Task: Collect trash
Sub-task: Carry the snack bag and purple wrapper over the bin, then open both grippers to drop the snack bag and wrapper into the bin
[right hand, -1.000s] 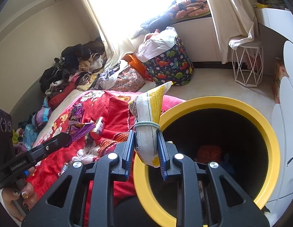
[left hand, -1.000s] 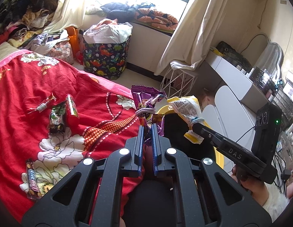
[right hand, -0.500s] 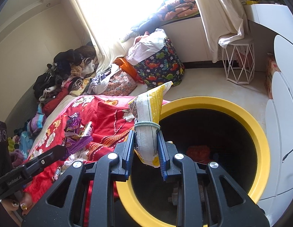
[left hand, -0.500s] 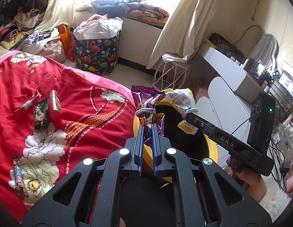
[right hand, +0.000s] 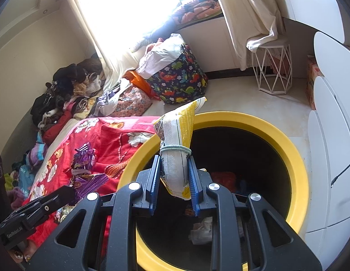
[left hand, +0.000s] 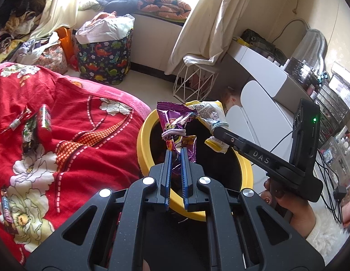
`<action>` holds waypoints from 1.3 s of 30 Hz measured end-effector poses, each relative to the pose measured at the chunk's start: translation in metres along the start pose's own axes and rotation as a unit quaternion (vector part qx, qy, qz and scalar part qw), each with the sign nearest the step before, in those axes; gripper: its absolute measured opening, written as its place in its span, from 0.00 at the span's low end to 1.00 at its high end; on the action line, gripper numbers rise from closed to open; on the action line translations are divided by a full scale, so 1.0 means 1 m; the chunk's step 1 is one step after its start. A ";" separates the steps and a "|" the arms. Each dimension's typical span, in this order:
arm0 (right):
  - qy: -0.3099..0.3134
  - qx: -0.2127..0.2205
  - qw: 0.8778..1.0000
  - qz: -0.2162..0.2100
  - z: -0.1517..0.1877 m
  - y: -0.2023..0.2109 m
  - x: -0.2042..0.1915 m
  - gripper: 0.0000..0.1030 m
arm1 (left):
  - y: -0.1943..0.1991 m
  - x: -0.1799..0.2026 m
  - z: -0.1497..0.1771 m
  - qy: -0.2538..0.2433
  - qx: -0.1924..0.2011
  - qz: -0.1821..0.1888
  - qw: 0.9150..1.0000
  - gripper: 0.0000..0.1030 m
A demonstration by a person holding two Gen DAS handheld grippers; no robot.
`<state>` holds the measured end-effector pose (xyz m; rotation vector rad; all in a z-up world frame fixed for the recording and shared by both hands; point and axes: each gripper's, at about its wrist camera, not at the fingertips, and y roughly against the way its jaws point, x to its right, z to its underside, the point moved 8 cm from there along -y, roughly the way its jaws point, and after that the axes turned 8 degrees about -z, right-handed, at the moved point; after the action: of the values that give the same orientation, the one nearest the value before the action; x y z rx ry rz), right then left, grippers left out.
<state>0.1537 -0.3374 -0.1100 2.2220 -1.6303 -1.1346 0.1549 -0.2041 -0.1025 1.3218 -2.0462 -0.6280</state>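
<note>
Fingers of left gripper (left hand: 176,152) pinch purple wrapper (left hand: 175,122); right gripper (right hand: 174,160) fingers clamp yellow bag (right hand: 177,140).

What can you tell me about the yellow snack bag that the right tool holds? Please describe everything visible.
The yellow snack bag is a crinkled, glossy packet, yellow on one side and white with small print on the other. A pale elastic band cinches its middle. It stands roughly upright, top corner tilted right, pinched between the blue pads of the right tool. It hangs over the dark opening of the yellow-rimmed bin, touching only the pads and the band.
</note>
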 end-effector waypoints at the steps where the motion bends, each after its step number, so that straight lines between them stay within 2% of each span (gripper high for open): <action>1: -0.002 0.000 1.000 0.001 0.000 0.000 0.002 0.22 | -0.002 0.002 0.001 -0.002 -0.002 0.001 1.000 0.04; 12: -0.021 -0.004 1.000 0.016 0.004 0.000 0.021 0.22 | -0.024 0.019 0.011 -0.019 -0.024 0.014 0.999 0.04; 25: -0.039 -0.007 0.999 0.026 0.006 -0.001 0.039 0.22 | -0.043 0.023 0.014 -0.023 -0.040 0.013 0.999 0.04; 31: -0.045 -0.006 0.999 0.027 0.006 0.000 0.041 0.26 | -0.048 0.023 0.015 -0.022 -0.045 0.016 0.999 0.06; 32: -0.048 -0.007 0.999 0.025 0.006 0.000 0.041 0.28 | -0.048 0.023 0.015 -0.022 -0.044 0.017 0.999 0.14; 33: -0.050 -0.005 0.998 0.025 0.006 0.001 0.042 0.30 | -0.048 0.022 0.014 -0.019 -0.044 0.021 0.999 0.28; 34: -0.050 -0.004 0.998 0.027 0.006 0.002 0.042 0.37 | -0.048 0.019 0.013 -0.014 -0.043 0.022 0.999 0.37; 35: -0.048 -0.002 0.998 0.030 0.005 0.003 0.041 0.42 | -0.046 0.017 0.012 -0.006 -0.041 0.023 0.999 0.51; 36: -0.045 0.000 0.998 0.032 0.005 0.004 0.041 0.42 | -0.044 0.014 0.011 0.000 -0.037 0.023 0.999 0.61; 37: -0.044 0.001 0.998 0.034 0.005 0.005 0.041 0.45 | -0.043 0.011 0.009 0.007 -0.033 0.020 0.999 0.67; 38: -0.042 0.002 0.998 0.037 0.004 0.006 0.040 0.47 | -0.040 0.008 0.007 0.012 -0.028 0.015 0.999 0.78; 39: -0.041 0.003 0.998 0.039 0.004 0.007 0.041 0.48 | -0.038 0.005 0.005 0.017 -0.022 0.013 1.000 0.82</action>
<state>0.1503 -0.3747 -0.1288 2.1223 -1.7385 -1.2164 0.1734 -0.2230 -0.1302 1.2709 -2.0084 -0.6318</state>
